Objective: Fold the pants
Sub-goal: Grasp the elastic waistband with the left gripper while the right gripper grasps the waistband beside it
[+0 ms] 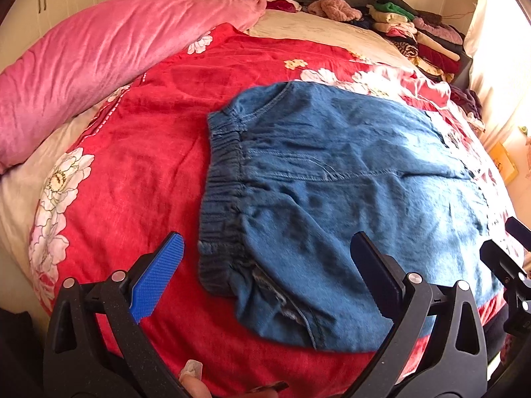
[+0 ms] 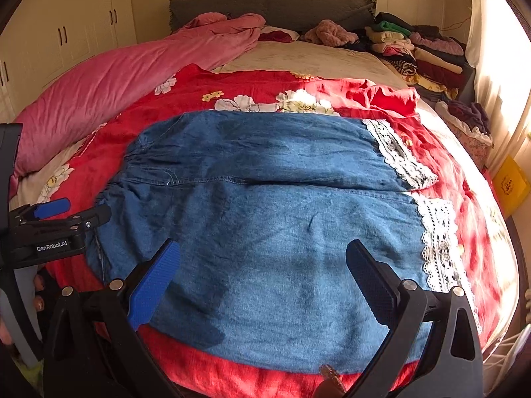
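Left wrist – pants [image 1: 332,199] flat, left gripper [image 1: 268,275] agape

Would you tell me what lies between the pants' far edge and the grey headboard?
In the right wrist view: beyond the pants, red floral blanket, then bare cream sheet, then the headboard.

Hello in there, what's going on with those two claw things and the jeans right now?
Left gripper open, empty, at the waistband end. Right gripper open, empty, over the leg. Denim pants flat on red blanket, lace hems right. Nothing in the way.
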Tool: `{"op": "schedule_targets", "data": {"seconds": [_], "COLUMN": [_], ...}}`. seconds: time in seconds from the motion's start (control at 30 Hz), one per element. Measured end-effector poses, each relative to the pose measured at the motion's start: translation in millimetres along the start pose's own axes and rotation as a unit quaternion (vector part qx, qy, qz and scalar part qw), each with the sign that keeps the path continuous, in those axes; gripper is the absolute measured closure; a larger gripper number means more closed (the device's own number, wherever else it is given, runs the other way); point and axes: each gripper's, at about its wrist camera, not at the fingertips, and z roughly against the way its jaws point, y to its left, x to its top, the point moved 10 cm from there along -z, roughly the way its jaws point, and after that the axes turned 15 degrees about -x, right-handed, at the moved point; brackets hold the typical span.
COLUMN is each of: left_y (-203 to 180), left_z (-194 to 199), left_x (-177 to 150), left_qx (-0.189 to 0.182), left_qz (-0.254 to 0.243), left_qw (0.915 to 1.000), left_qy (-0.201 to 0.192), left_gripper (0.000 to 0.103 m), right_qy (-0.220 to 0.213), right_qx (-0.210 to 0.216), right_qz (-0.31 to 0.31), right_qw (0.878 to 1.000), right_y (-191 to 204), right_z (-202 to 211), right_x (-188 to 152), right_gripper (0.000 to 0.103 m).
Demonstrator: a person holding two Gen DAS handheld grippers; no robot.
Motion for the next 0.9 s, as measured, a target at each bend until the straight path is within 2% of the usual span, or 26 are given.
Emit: {"op": "schedule_targets", "data": {"seconds": [0.47, 0.57, 0.77, 0.9], "left_y": [58.7, 68.6, 80.1, 82.6], "left_z": [-30.9, -42.3, -65.1, -84.8], "left_x": [62.2, 74.2, 91.9, 101.9], "left_qx": [0.029, 0.027, 0.031, 0.02], "left_qz": [0.024, 0.03, 0.029, 0.031], "left_qw": [0.9993, 0.9991, 0.9988, 0.9986], "left_qy": [0.006, 0.012, 0.025, 0.038], "left_gripper": [0.008, 0.008, 0.008, 0.008], "right_qy": [0.002, 0.011, 0.002, 0.015], "right_qx": [-0.003, 0.005, 0.008, 0.023], "right_qz": [0.073, 0.071, 0.098, 0.101], "right_qw": [0.997, 0.997, 0.995, 0.994], "right_y": [22.4, 27.0, 41.6, 50.4], "right_z": [-62.7, -76.7, -102.2, -124.9], "right_x": [64.2, 77.4, 104.5, 116.4], "right_gripper": [0.004, 0.004, 0.004, 0.004]}}
